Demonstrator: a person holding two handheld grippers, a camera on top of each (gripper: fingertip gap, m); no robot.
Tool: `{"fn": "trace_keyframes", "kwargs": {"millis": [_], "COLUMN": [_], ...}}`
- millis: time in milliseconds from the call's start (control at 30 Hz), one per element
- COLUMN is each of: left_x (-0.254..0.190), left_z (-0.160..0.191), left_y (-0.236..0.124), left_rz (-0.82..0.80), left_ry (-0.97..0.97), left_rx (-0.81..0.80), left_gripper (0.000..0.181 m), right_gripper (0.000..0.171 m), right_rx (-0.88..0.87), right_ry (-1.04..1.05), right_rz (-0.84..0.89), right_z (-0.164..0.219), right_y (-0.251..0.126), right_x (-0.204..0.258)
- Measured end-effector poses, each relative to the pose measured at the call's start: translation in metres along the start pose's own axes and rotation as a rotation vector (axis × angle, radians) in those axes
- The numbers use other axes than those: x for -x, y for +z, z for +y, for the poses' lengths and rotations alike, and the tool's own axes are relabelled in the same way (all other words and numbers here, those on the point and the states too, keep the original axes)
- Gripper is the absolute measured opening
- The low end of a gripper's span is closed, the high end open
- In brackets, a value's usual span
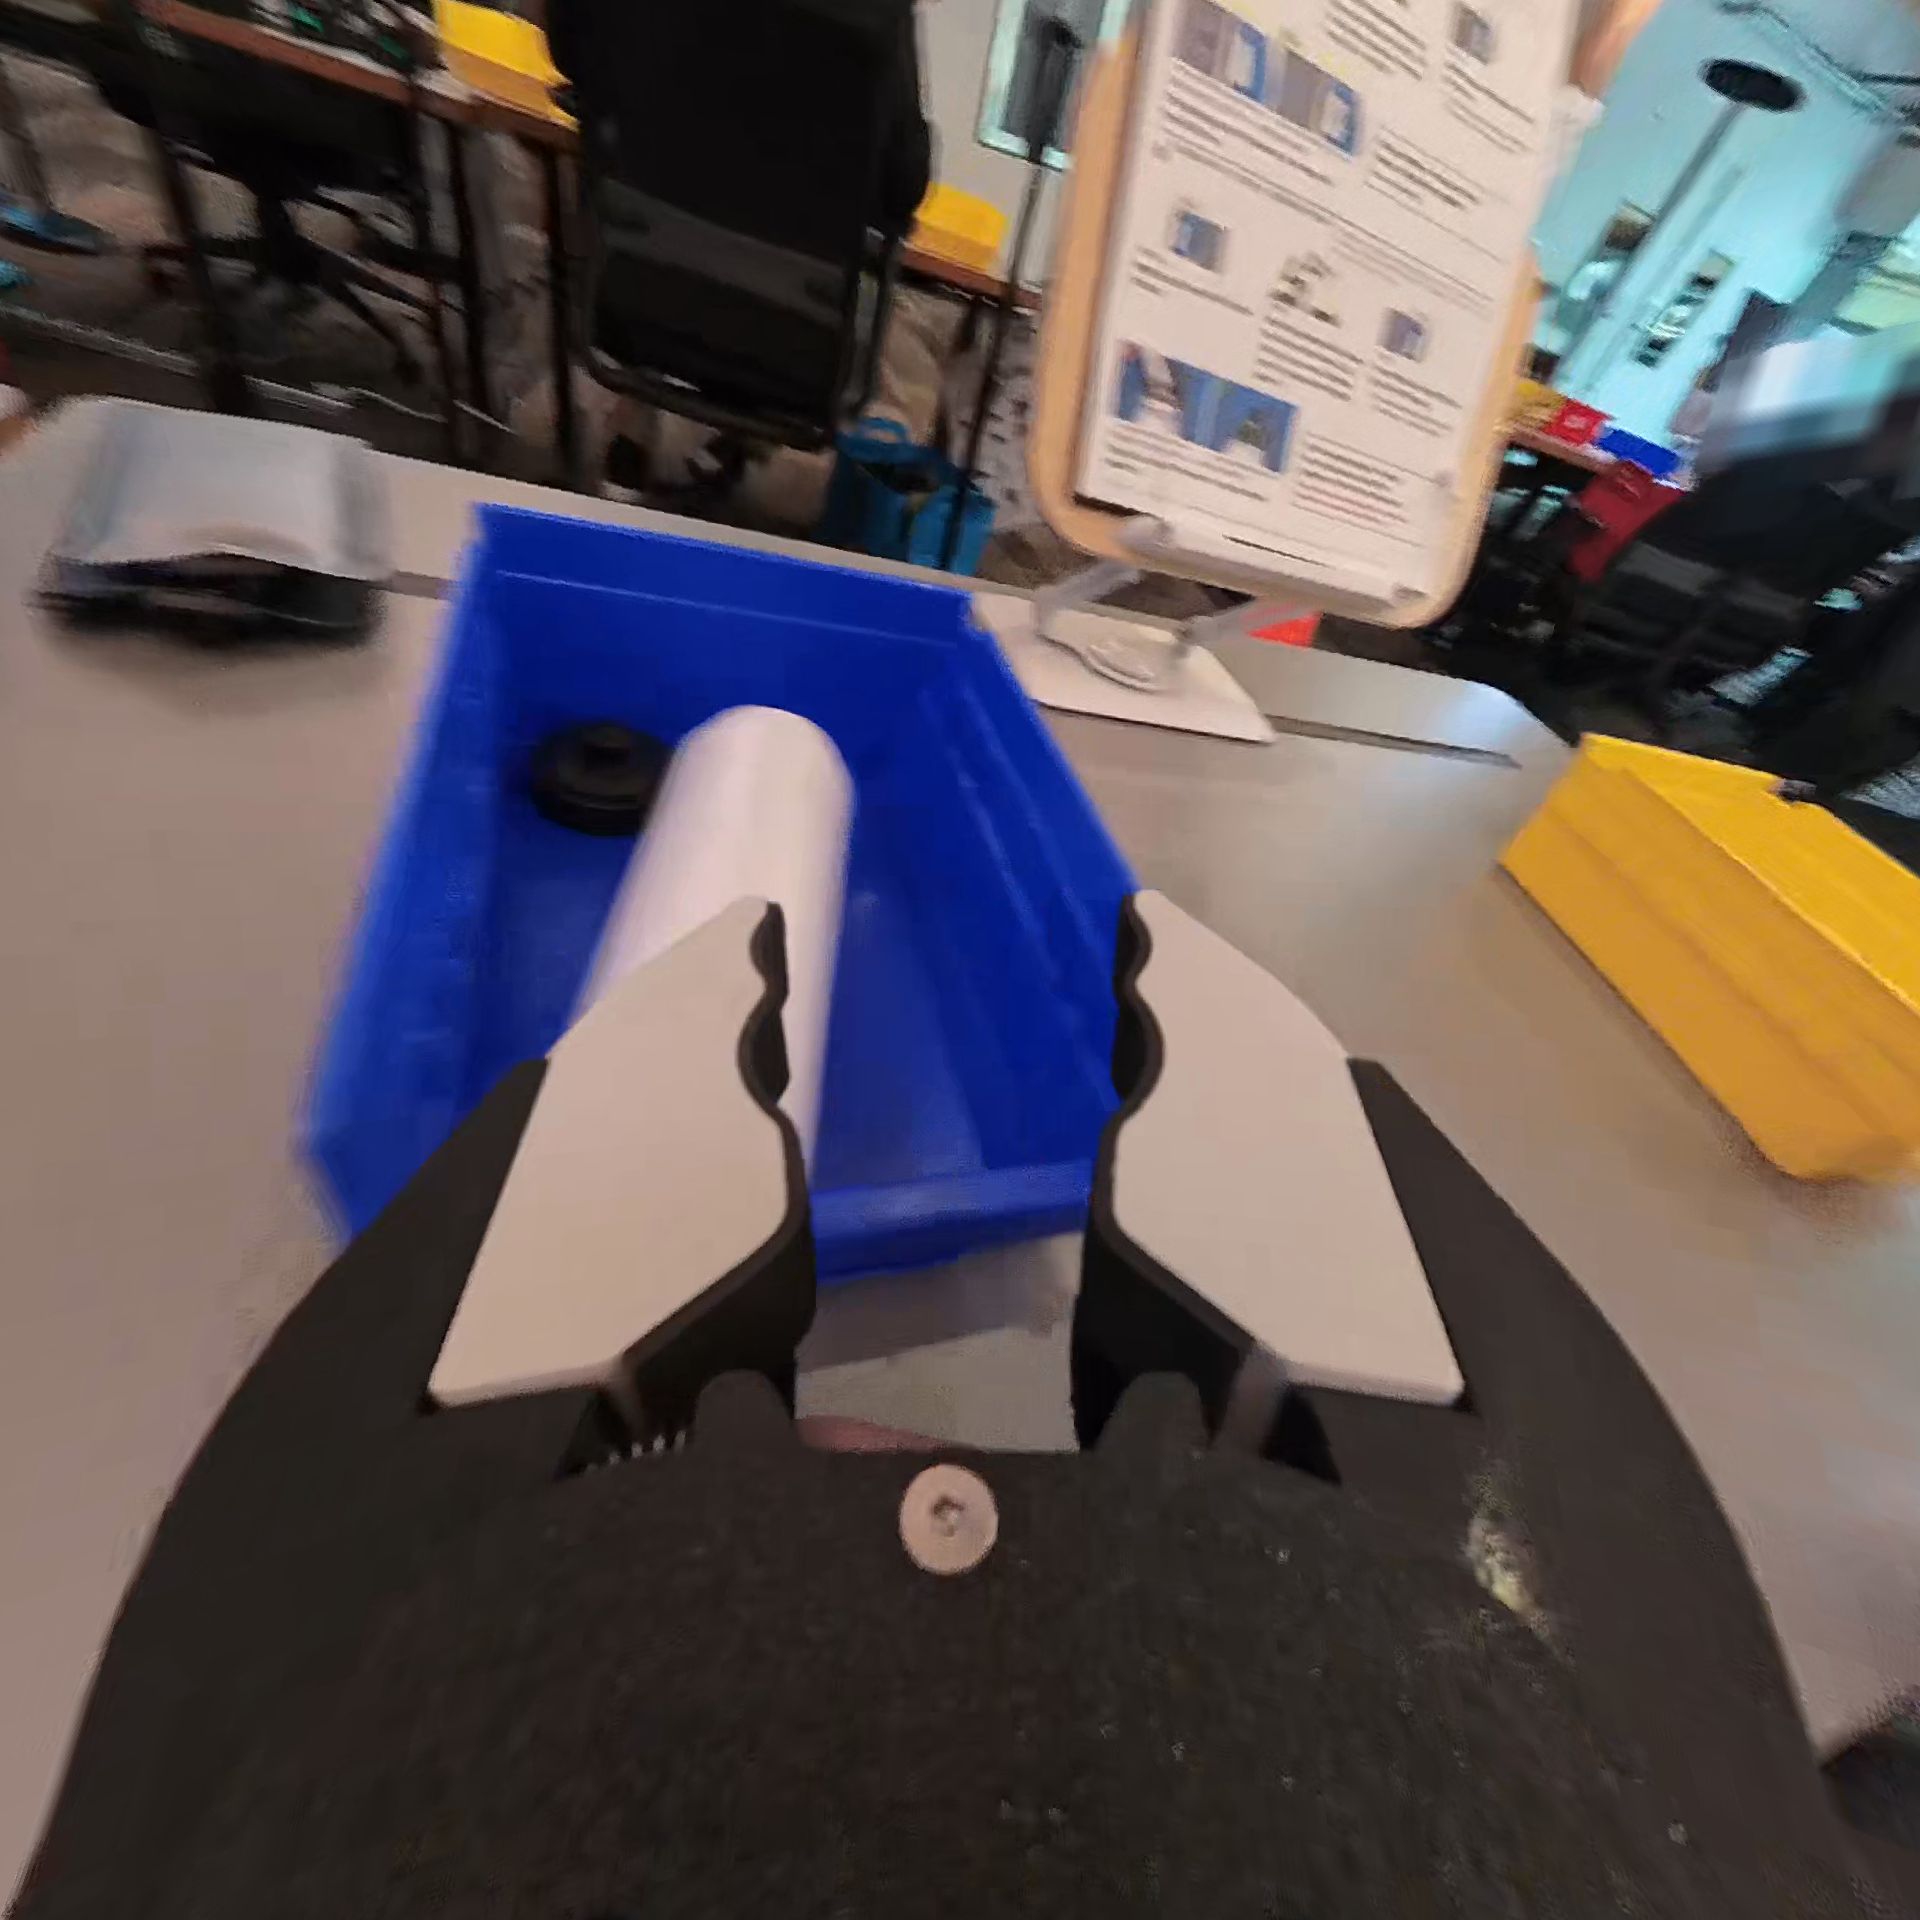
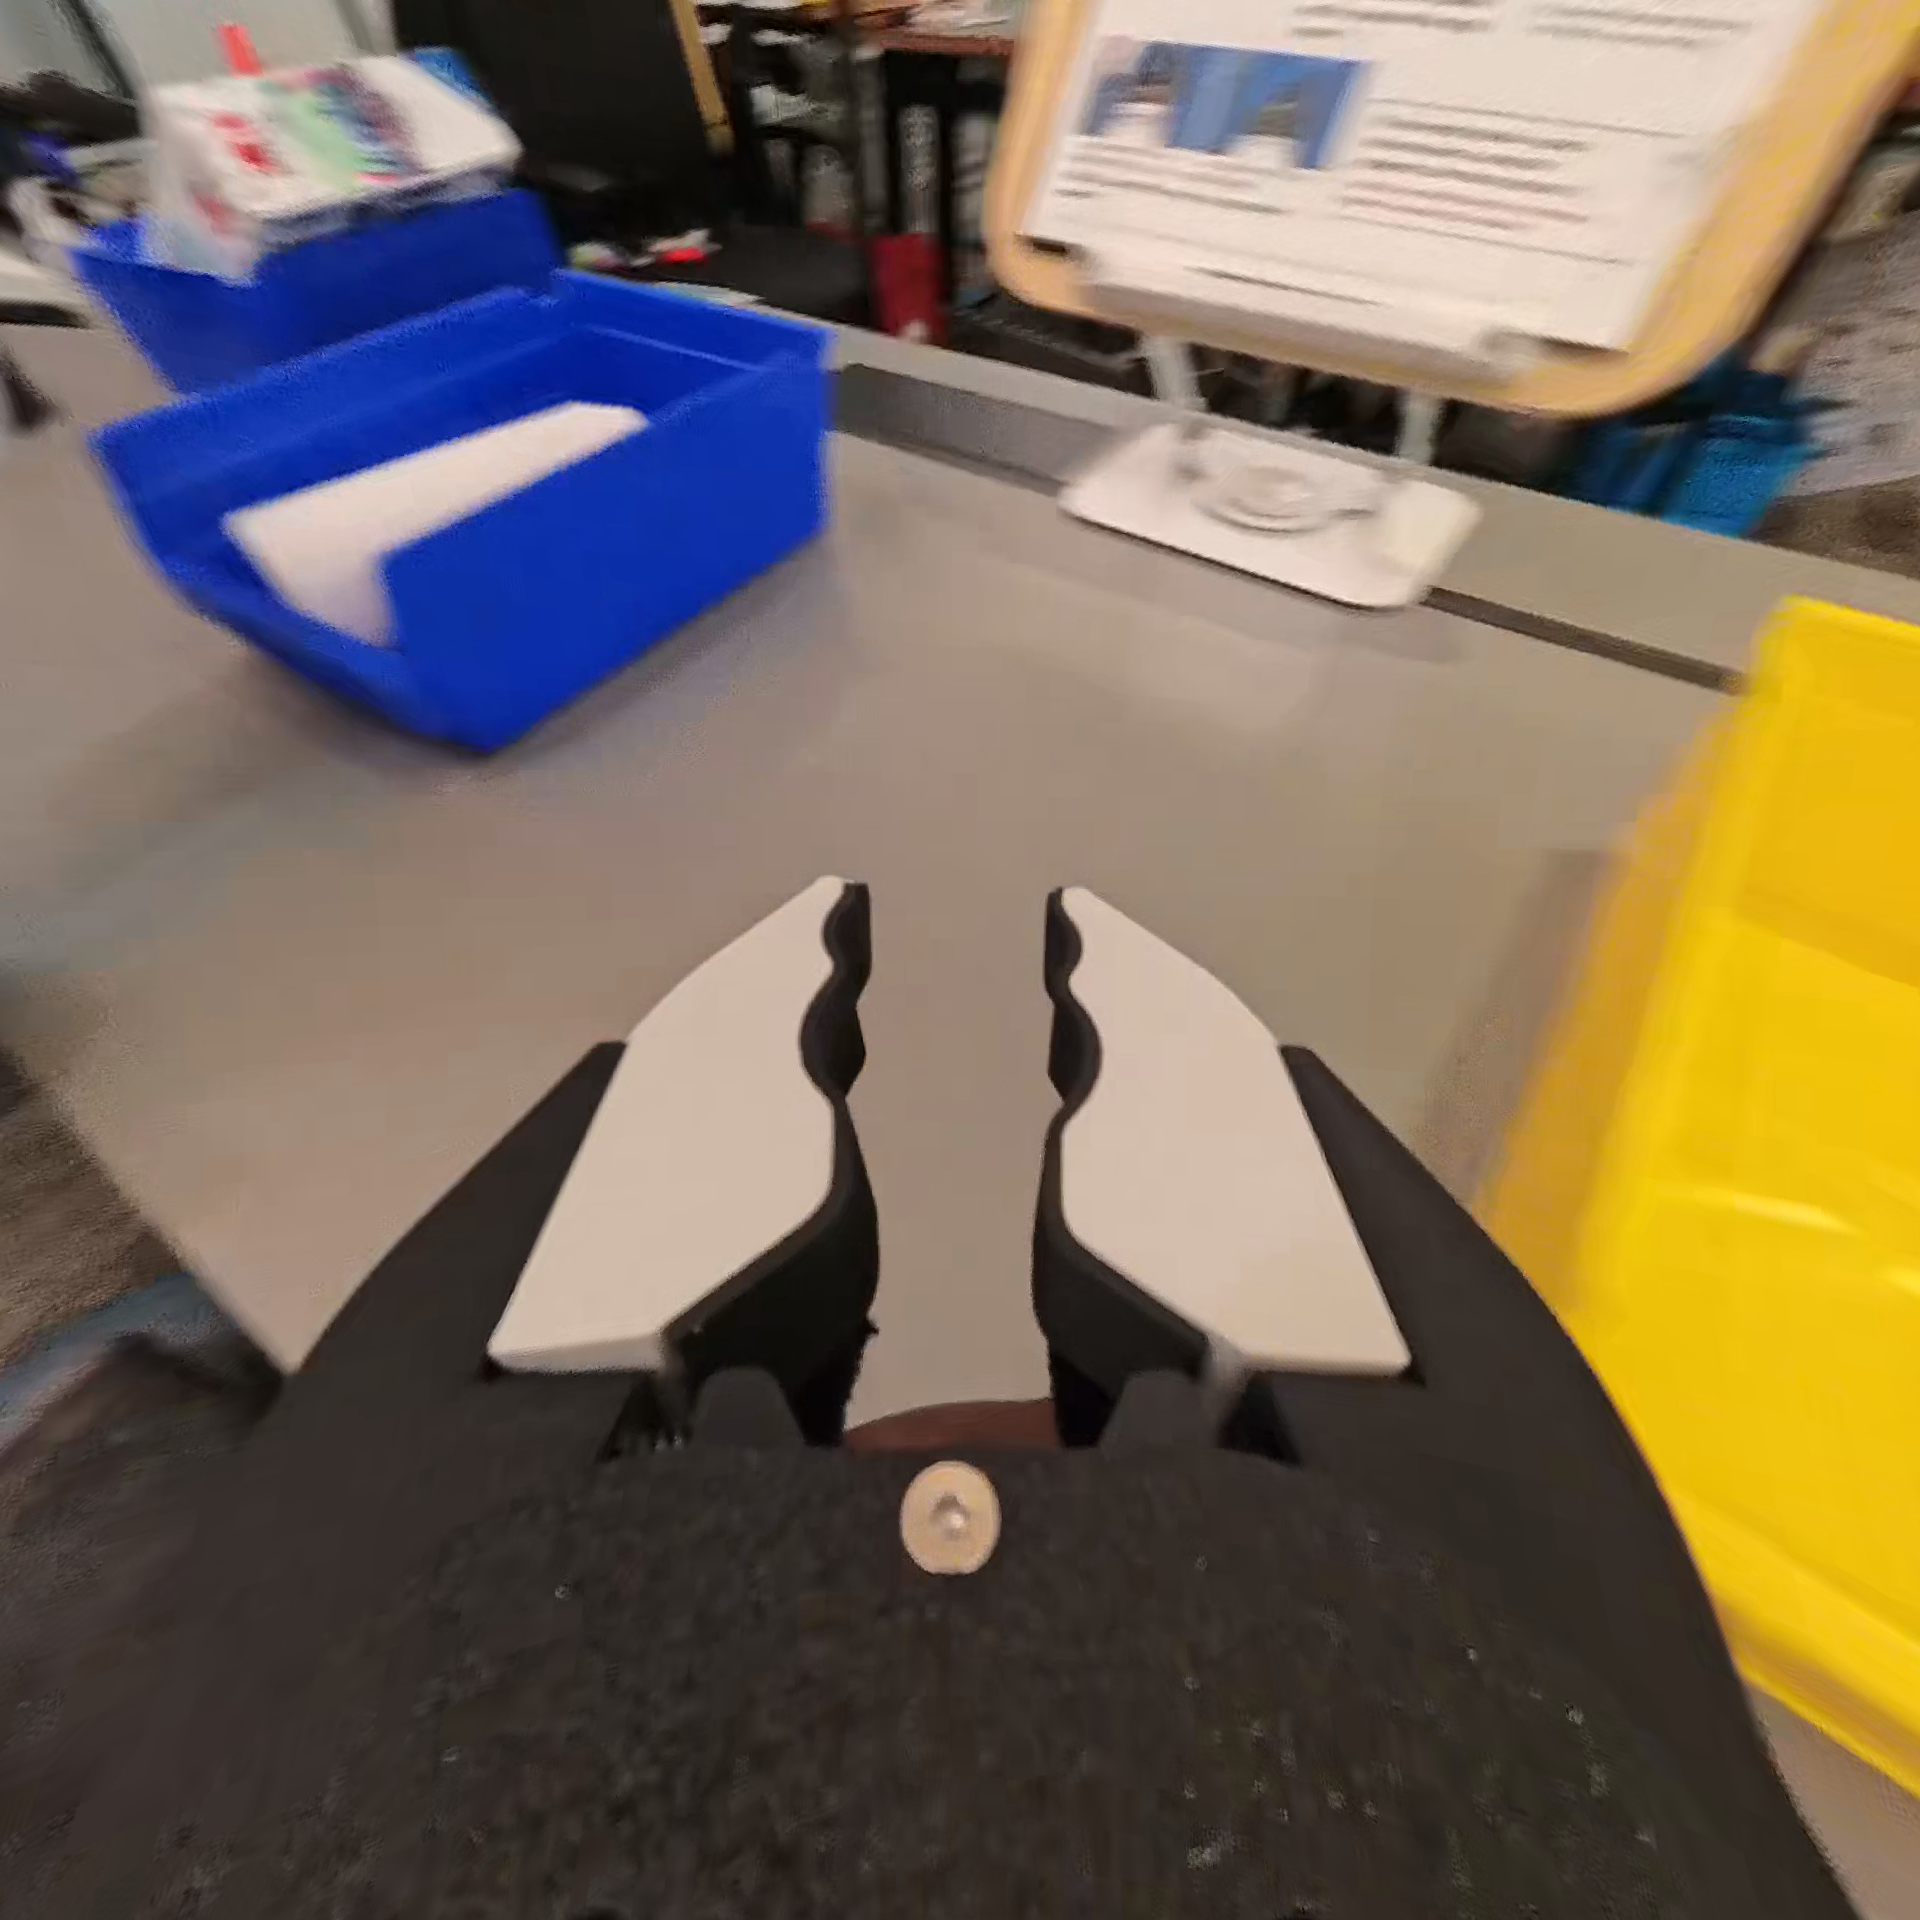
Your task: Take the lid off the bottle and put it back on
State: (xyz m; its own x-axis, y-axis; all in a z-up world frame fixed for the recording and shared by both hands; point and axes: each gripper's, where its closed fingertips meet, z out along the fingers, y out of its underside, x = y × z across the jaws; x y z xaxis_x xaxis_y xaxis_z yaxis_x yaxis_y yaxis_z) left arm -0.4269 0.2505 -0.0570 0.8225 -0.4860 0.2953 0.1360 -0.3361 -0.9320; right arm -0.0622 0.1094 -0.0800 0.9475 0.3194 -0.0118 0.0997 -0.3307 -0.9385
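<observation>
A white bottle [image 1: 743,883] lies on its side in a blue bin [image 1: 416,935] on the grey table. A black lid [image 1: 592,774] lies in the bin beside the bottle's far end, off the bottle. My left gripper [image 1: 951,914] is open and empty, held over the bin's near edge, its left finger just over the bottle's near part. In the right wrist view the bottle [image 2: 436,499] shows in the blue bin [image 2: 623,582] at the far left. My right gripper [image 2: 956,894] is open and empty over bare table, well right of the bin.
A yellow bin [image 1: 1714,956] sits to the right, close beside my right gripper [image 2: 1766,1143]. A document stand [image 1: 1278,312] stands at the table's back edge [image 2: 1403,177]. A second blue bin [image 2: 312,281] with packets is behind. Grey packets [image 1: 208,520] lie far left.
</observation>
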Motion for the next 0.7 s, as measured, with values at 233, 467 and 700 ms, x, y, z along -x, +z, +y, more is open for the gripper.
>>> {"fn": "trace_keyframes", "kwargs": {"millis": [233, 467, 700], "left_x": [-0.141, -0.123, -0.118], "left_z": [0.059, 0.109, 0.114], "left_y": [0.007, 0.035, 0.034], "left_rz": [0.46, 0.236, 0.18], "left_ry": [-0.214, 0.101, 0.163], "left_rx": [0.079, 0.195, 0.206], "left_gripper": [0.059, 0.061, 0.06], "right_gripper": [0.035, 0.034, 0.031], "right_rx": [0.0, -0.123, -0.05], "right_ry": [0.068, 0.192, 0.1], "right_rz": [0.337, 0.328, 0.348], "right_z": [0.087, 0.073, 0.082], "right_y": [-0.073, -0.087, -0.073], "right_x": [-0.128, -0.15, -0.141]}}
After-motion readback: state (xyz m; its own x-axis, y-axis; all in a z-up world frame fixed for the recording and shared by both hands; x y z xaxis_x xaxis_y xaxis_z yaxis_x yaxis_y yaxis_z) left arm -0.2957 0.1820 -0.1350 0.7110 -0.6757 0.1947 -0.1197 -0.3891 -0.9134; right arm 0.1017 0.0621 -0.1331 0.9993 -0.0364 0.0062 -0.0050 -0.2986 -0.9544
